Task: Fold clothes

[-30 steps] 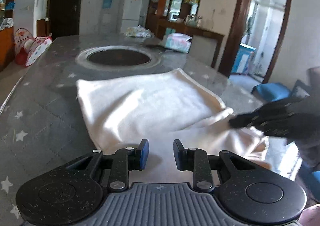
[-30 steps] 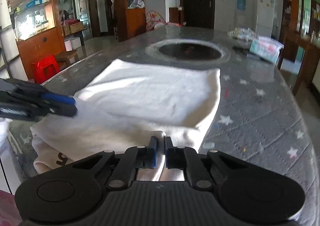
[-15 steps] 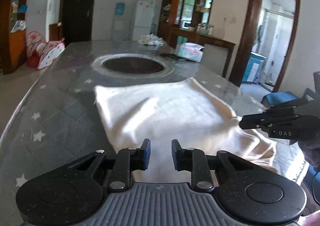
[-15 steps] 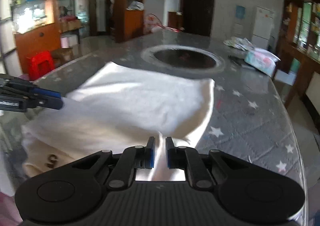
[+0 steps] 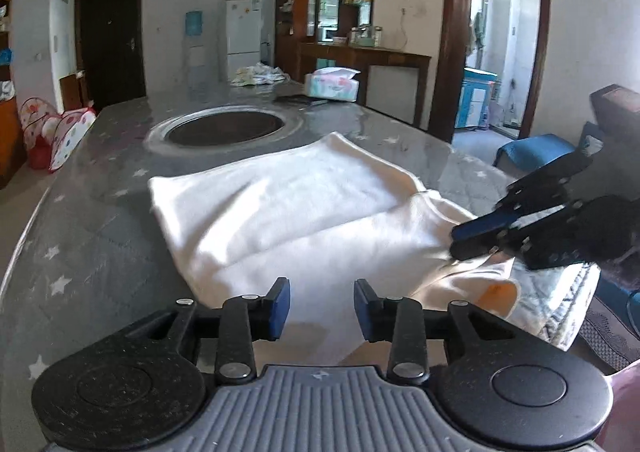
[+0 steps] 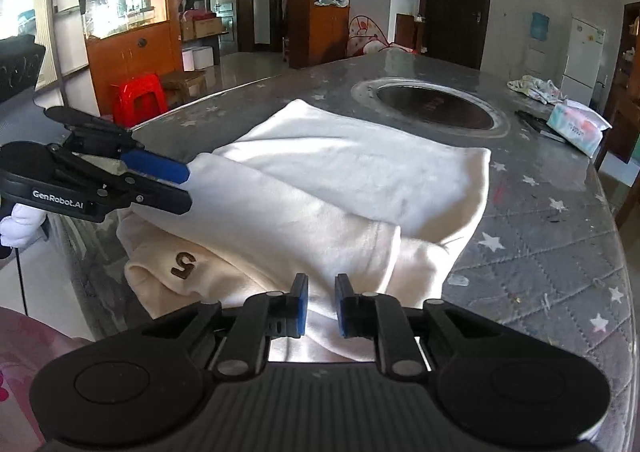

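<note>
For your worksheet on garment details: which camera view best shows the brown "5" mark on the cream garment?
The right wrist view: the brown mark sits clear on the garment's near-left fold. The left wrist view shows the garment, but not the mark.

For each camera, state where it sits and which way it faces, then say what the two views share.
Left wrist: sits on the left gripper, looking forward over the cream garment toward the fridge; the right gripper enters from the right.
Right wrist: sits on the right gripper, looking across the same garment toward the dark door; the left gripper and a white glove show at left.
Shared: garment, round table recess, tissue pack.
</note>
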A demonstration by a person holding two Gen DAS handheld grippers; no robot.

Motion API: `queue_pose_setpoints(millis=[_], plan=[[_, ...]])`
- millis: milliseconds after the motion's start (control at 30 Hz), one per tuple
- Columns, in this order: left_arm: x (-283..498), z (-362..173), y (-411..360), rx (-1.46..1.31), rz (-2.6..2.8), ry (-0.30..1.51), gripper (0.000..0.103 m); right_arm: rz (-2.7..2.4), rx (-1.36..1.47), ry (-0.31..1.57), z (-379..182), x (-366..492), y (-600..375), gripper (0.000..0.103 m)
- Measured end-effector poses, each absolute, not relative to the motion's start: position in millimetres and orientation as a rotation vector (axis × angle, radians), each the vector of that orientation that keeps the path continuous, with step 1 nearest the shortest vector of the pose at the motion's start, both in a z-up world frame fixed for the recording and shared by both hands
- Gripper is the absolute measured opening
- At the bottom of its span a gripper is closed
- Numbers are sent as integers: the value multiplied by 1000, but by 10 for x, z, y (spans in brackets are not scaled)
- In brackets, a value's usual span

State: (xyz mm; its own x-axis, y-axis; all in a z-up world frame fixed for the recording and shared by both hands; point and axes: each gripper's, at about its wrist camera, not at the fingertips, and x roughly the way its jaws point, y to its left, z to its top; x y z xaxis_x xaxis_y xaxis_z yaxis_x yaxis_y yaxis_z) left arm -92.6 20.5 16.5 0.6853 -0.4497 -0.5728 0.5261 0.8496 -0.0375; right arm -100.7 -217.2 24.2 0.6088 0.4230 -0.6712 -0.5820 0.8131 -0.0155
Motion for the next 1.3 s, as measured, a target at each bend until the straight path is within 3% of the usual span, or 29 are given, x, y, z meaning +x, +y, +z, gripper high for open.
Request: queue_pose_setpoints(millis=[233, 600, 867, 900, 933, 1033, 1300], plan=[[-1016, 12, 39, 235, -576, 637, 40, 587, -291, 691, 272, -1085, -2195, 18], [-1481, 105, 151, 443, -641, 580, 47, 591, -382, 671, 418, -1315, -2377, 44], [-1551, -46, -106, 539, -694, 495, 48, 628, -480, 680, 363, -1500, -2413, 55], [-1544, -54, -134, 540, -695, 485, 46, 631, -490, 679, 355, -1517, -2414, 56], [-1546, -57, -147, 537, -698, 477, 34, 633, -497, 678, 348, -1531, -2414, 56], [-1465, -45, -148, 500, -688, 479, 15, 646, -524, 659, 314, -1584, -2401, 59], [-1102, 228, 17, 295, -681, 496, 11, 692, -526, 609, 238, -1444, -2281, 63]])
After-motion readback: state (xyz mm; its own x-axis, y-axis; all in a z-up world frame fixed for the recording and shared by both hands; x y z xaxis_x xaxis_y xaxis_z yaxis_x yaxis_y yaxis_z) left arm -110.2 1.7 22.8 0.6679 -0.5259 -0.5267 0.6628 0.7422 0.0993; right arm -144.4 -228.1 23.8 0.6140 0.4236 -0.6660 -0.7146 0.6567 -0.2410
